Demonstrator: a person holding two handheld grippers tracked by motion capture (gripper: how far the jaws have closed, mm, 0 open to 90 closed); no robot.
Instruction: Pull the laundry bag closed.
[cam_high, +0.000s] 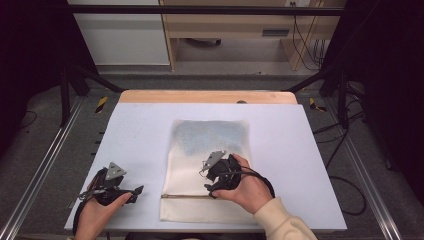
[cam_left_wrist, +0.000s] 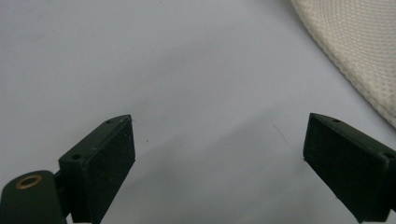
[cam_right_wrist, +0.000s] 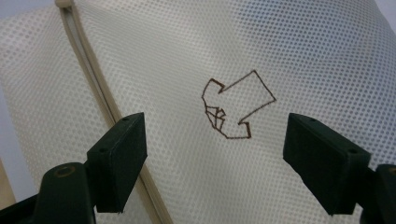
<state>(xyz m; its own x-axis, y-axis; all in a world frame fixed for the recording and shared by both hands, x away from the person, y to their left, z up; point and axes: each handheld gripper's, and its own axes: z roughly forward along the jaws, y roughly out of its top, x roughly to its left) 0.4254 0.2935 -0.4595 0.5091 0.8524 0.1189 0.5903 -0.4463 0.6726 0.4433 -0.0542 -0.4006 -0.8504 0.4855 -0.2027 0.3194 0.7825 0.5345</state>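
A cream mesh bag (cam_high: 210, 150) lies flat on the white table (cam_high: 140, 130), with its zipper (cam_high: 185, 196) running along the near end. A bluish patch shows through its far half. My right gripper (cam_high: 206, 181) hovers over the bag's near half. In the right gripper view the right gripper (cam_right_wrist: 215, 135) stands open above the mesh bag (cam_right_wrist: 289, 46), with a brown outlined mark (cam_right_wrist: 233, 105) between the jaws and the zipper (cam_right_wrist: 93, 79) by the left jaw. My left gripper (cam_high: 135, 194) rests near the table's front left. The left gripper (cam_left_wrist: 219, 135) is open over bare table, with the bag's edge (cam_left_wrist: 355, 46) at upper right.
A wooden strip (cam_high: 207, 96) borders the table's far edge. Metal frame rails (cam_high: 45, 165) run along both sides, and black cables (cam_high: 345, 185) lie on the floor to the right. Cabinets (cam_high: 225, 30) stand beyond the table.
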